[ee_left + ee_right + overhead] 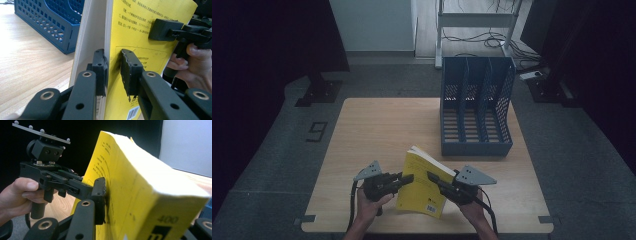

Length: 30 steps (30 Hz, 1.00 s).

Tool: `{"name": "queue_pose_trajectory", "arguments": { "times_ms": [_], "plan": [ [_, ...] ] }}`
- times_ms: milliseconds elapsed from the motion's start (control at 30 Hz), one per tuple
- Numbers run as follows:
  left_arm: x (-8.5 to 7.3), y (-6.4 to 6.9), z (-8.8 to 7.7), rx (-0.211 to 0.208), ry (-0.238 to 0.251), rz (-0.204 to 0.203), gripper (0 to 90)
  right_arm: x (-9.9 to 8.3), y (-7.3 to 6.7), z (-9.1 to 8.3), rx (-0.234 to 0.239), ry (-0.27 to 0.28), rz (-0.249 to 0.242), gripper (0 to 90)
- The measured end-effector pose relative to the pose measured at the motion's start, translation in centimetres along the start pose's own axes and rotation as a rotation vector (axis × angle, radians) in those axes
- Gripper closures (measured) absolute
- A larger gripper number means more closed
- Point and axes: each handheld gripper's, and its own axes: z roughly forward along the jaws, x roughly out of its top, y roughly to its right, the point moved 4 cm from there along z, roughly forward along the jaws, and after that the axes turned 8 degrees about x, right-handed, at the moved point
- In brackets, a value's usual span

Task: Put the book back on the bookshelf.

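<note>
A thick yellow book (424, 187) stands tilted on its lower edge near the front of the wooden table (377, 130). My left gripper (408, 178) comes at it from the left. In the left gripper view its pads (130, 72) pinch the edge of the yellow cover (140, 20), with the white page block beside the inner jaw. My right gripper (432, 177) holds the book from the right. In the right gripper view the book (140, 190) sits across its full thickness between the jaws, and one pad (100, 195) is flat on the cover.
A blue three-slot file rack (477, 107) stands upright at the back right of the table, its open side toward me. The person's hands hold both grippers at the table's front edge. Dark floor, cables and a metal frame lie beyond the table.
</note>
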Motion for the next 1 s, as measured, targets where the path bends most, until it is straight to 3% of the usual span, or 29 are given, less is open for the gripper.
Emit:
{"name": "queue_pose_trajectory", "arguments": {
  "times_ms": [600, 767, 1000],
  "plan": [
    [-0.03, -0.07, 0.04, 0.004, 0.0, -0.006, 72.6, -0.09, -0.21, 0.37, 0.0, -0.018, -0.005, 72.3],
    [-0.2, -0.14, 0.36, 0.008, 0.012, -0.012, 63.2, 0.07, -0.37, 0.29, 0.011, -0.011, 0.012, 74.1],
    [-0.23, -0.36, 0.62, 0.066, 0.014, -0.012, 46.9, 0.47, -0.89, 0.08, -0.006, -0.017, -0.028, 74.3]
  ]
}}
